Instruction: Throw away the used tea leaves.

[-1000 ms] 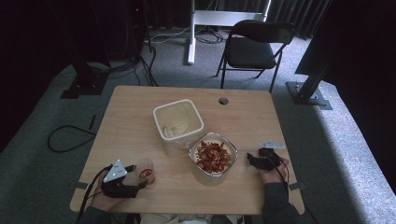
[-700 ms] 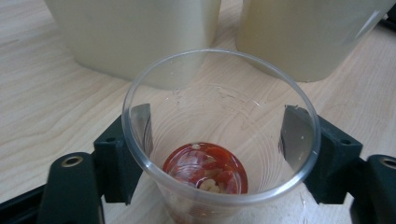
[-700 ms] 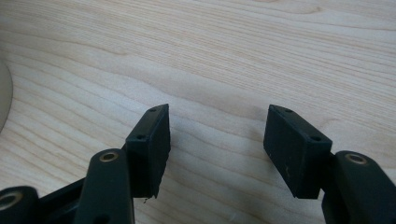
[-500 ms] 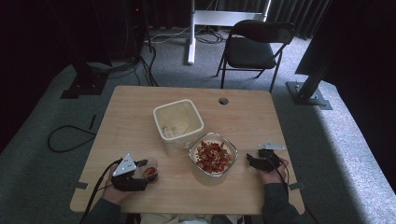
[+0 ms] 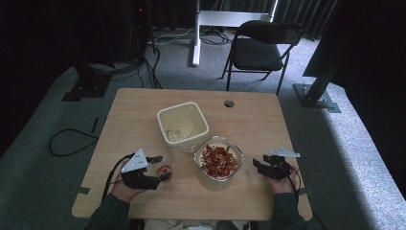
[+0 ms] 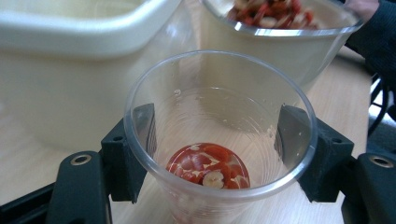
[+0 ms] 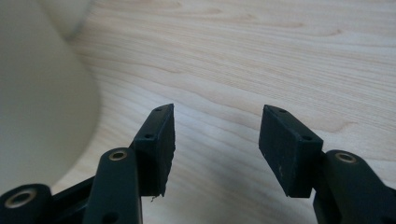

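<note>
My left gripper (image 5: 162, 168) is shut on a clear plastic cup (image 5: 165, 167) near the table's front left; its jaws have just been closing on it. In the left gripper view both pads press the cup's wall (image 6: 210, 116), and red and pale food pieces (image 6: 208, 165) lie at its bottom. A glass bowl (image 5: 215, 181) of the same red and pale pieces stands right of the cup. My right gripper (image 5: 254, 166) is right of the bowl and points at it. Its jaws have just been closing a little, with nothing between them (image 7: 215, 140).
An empty cream tub (image 5: 163, 127) stands behind the cup and bowl, mid-table. The wooden table (image 5: 249, 120) has a cable hole (image 5: 229, 103) at the back. A folding chair (image 5: 261, 48) stands beyond the table. A cable (image 5: 72, 139) lies on the floor at the left.
The left gripper's jaws closed on the cup, and it moved with the cup to the right and up, toward the bowl. The right gripper shifted slightly.
</note>
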`<move>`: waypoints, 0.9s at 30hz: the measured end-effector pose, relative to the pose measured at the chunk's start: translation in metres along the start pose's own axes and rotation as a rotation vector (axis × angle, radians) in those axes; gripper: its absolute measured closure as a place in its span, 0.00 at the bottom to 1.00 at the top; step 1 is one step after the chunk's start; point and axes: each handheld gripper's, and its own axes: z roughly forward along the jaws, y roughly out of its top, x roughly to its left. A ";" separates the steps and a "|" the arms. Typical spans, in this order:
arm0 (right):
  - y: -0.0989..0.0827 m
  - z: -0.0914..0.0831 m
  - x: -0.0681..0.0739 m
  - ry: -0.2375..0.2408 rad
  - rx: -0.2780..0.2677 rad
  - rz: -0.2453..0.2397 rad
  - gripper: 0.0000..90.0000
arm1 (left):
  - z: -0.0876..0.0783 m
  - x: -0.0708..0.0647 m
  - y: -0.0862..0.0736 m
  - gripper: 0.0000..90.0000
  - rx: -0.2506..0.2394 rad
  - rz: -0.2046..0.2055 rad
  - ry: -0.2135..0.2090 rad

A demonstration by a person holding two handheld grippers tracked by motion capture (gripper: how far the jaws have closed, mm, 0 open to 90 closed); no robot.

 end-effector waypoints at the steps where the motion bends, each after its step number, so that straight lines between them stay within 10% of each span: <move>1: 0.000 -0.004 0.002 0.014 -0.001 -0.006 0.50 | 0.000 -0.001 0.005 0.34 0.001 0.005 -0.004; 14: 0.018 -0.067 0.033 0.078 -0.077 -0.130 0.45 | 0.002 -0.006 0.060 0.34 -0.033 0.029 -0.035; 27: 0.038 -0.084 0.067 0.140 -0.142 -0.235 0.40 | 0.027 -0.016 0.109 0.36 -0.053 0.050 -0.068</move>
